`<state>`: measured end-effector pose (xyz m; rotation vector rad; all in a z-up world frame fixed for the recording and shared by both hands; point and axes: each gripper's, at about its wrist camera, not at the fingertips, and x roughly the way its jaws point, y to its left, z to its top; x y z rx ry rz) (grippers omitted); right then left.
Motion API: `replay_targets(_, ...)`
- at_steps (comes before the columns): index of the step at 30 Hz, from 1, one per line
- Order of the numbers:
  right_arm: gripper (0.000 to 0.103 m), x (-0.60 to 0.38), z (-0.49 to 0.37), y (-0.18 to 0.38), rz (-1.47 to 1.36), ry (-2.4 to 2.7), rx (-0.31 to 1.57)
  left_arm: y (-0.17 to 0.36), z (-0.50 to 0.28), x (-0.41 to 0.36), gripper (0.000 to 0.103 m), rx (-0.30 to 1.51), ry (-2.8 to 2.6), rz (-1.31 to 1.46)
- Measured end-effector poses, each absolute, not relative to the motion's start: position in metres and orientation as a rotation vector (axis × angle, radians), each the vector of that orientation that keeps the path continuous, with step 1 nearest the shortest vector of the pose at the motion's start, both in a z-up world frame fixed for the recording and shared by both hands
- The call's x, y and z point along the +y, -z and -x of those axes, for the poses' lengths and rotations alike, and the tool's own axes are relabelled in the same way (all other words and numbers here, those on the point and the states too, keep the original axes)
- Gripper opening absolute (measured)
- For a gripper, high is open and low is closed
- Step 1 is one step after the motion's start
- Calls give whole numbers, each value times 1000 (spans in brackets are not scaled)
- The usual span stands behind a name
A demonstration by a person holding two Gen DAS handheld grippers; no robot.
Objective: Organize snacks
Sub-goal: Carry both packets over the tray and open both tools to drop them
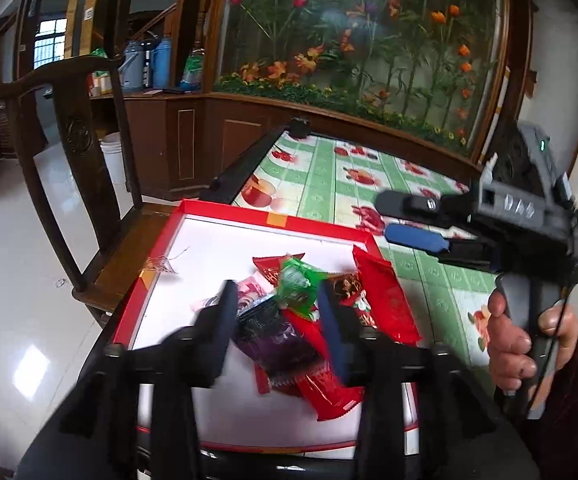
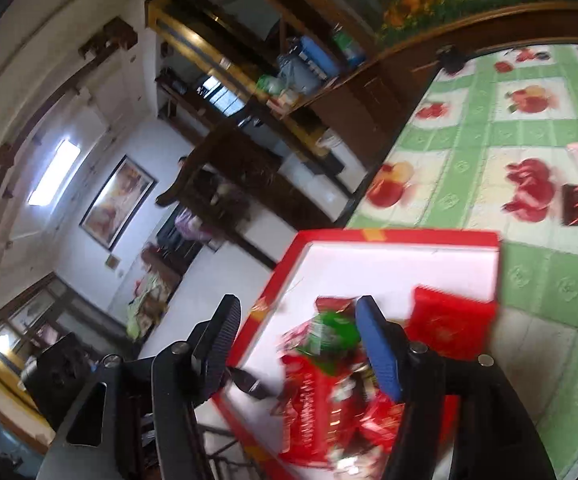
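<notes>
In red-rimmed white box (image 1: 177, 240): crinkly foil snack packets (image 1: 301, 320); left gripper (image 1: 281, 320), right gripper (image 1: 413, 222) fingers parted, empty.

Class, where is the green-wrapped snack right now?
In the left wrist view, the green-wrapped snack lies on top of the snack pile inside the red-rimmed box, right of centre, beside a large red packet.

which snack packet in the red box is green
The green-wrapped packet on top of the pile in the red box. The packets around it are red, purple or pink; it alone is green.
</notes>
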<state>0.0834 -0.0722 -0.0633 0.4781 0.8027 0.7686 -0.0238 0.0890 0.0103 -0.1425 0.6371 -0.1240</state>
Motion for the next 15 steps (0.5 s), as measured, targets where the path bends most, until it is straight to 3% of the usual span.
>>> replay_targets(11,63,-202,-135,88,-459,-206,761,-4,25,60,43,652,276,127)
replay_targets(13,63,-224,-151,92,-469,-129,769,-5,29,49,57,648,314,113)
replay_targets(15,63,-243,-171,97,-479,-69,791,-6,34,40,64,640,342,102)
